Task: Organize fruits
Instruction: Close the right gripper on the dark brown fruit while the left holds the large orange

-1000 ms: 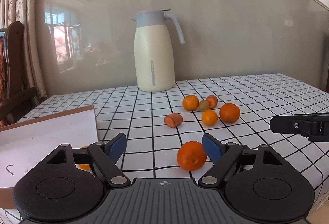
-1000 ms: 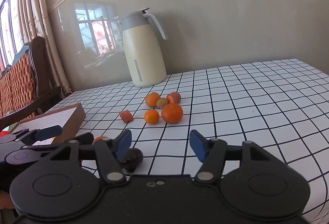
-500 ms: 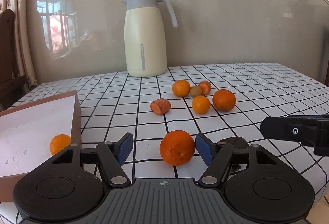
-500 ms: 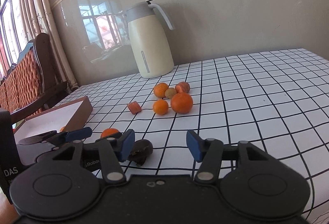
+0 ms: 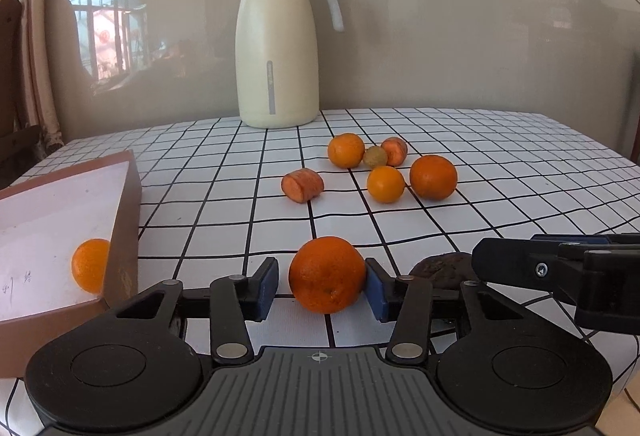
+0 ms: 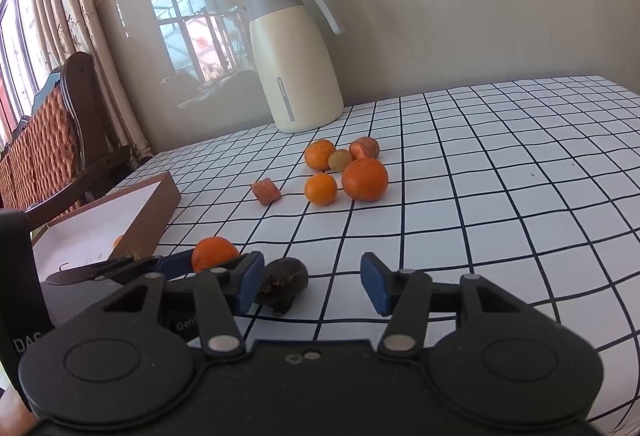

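Note:
In the left wrist view my left gripper (image 5: 322, 289) is open around a large orange (image 5: 327, 274) on the checked tablecloth; the right pad touches it, the left pad stands a little off. A brown box (image 5: 124, 212) at the left holds a small orange (image 5: 91, 265). A dark brown fruit (image 5: 444, 268) lies right of the orange. In the right wrist view my right gripper (image 6: 312, 286) is open and empty; the dark fruit (image 6: 286, 278) lies just inside its left pad. Farther back lie a cluster of oranges (image 5: 433, 177) and a carrot piece (image 5: 302, 186).
A cream thermos jug (image 5: 277, 52) stands at the back by the wall. A wooden chair (image 6: 52, 140) is off the table's left side. The table's front edge runs just under both grippers.
My left gripper has moved forward and lower, so the large orange now sits between its pads, and the jaws have narrowed. My right gripper has drifted closer to the dark fruit.

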The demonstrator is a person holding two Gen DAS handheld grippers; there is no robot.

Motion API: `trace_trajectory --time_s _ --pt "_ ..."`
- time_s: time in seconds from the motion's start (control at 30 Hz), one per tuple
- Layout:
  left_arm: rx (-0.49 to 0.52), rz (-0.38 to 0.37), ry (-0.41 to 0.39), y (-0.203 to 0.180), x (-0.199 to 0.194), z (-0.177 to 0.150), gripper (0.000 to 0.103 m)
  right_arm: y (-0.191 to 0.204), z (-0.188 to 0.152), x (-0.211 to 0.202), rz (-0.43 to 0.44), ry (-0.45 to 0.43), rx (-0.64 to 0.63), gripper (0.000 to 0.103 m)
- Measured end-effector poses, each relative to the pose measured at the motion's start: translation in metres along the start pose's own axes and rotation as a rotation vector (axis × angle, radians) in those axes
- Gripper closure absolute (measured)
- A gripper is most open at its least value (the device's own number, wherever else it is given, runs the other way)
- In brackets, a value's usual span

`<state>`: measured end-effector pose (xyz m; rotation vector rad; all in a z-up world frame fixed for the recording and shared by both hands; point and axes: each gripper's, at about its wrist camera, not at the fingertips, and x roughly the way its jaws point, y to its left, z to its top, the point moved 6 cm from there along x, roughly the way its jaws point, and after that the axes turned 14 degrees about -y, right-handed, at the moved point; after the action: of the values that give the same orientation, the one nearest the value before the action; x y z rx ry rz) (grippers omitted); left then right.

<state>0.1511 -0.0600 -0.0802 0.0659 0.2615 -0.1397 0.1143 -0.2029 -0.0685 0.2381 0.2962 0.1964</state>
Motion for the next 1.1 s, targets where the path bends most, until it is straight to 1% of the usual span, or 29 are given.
trace_trajectory --time_s 0.23,0.4,0.43,0.5,0.6,0.63,0.73,1.0,1.1 --pt "0.02 0.01 -0.009 0.003 -0.004 -0.001 0.055 0.01 -0.006 0.017 0.018 0.034 0.021 0.057" --pt "0.041 0.009 -0.01 0.005 -0.007 -0.002 0.055 0.009 -0.011 0.028 0.019 0.079 0.094 0.058" --pt "0.041 0.01 -0.007 0.006 -0.007 -0.003 0.055 0.01 -0.011 0.028 0.018 0.08 0.085 0.058" --pt "0.049 0.009 -0.009 0.006 -0.008 -0.003 0.055 0.014 -0.013 0.029 0.02 0.082 0.07 0.061" --pt "0.08 0.01 -0.018 0.004 -0.009 -0.003 0.055 0.018 -0.013 0.03 0.029 0.089 0.052 0.071" --pt "0.088 0.012 -0.022 0.003 -0.01 -0.003 0.055 0.019 -0.013 0.03 0.026 0.088 0.039 0.071" --pt "0.106 0.015 -0.027 0.0 -0.009 -0.002 0.055 0.019 -0.012 0.028 0.009 0.076 0.004 0.071" --pt "0.069 0.001 -0.029 -0.008 -0.008 -0.002 0.056 0.002 -0.007 0.019 -0.069 0.045 -0.06 0.071" --pt "0.061 -0.005 -0.031 -0.01 -0.009 -0.003 0.063 -0.006 -0.005 0.016 -0.096 0.039 -0.057 0.071"
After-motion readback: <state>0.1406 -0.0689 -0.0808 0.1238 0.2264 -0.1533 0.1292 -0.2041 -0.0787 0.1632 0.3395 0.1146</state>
